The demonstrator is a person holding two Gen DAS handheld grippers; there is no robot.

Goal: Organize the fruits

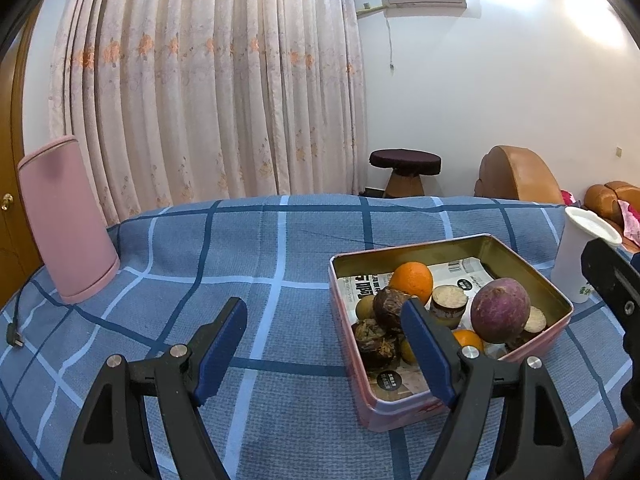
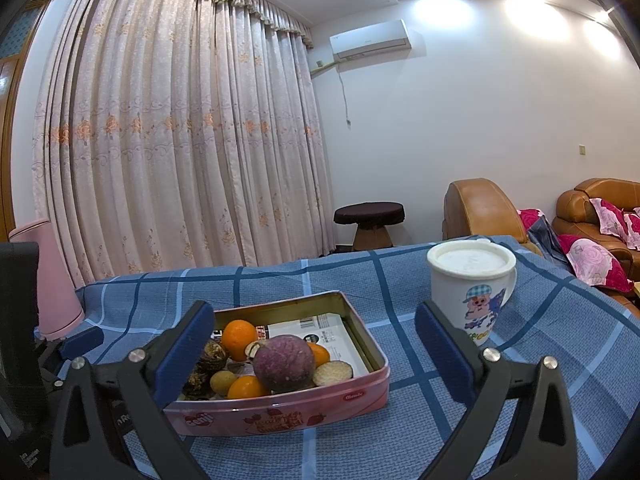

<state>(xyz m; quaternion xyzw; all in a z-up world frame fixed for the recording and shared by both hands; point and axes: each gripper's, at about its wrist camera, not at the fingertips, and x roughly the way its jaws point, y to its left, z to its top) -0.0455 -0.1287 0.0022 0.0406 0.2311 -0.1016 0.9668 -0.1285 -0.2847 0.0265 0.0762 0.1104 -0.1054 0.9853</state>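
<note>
A pink tin box [image 1: 400, 412] [image 2: 280, 410] sits on the blue checked tablecloth. It holds an orange [image 1: 412, 282] [image 2: 239, 338], a round purple fruit [image 1: 500, 315] [image 2: 284, 364], dark wrinkled fruits [image 1: 376, 340], small yellow-green fruits [image 2: 224, 382] and cut brown pieces [image 1: 448, 304] [image 2: 333, 373]. My left gripper [image 1: 324, 344] is open and empty, hovering at the box's left edge; its right finger overlaps the box. My right gripper [image 2: 316, 352] is open and empty, above the box's near side.
A pink cylinder [image 1: 66, 220] [image 2: 52, 280] stands at the table's far left with a black cable [image 1: 14, 328] beside it. A white lidded cartoon mug [image 2: 470, 288] [image 1: 580, 256] stands right of the box. A stool [image 1: 404, 172] and brown sofas [image 2: 592, 208] lie beyond the table.
</note>
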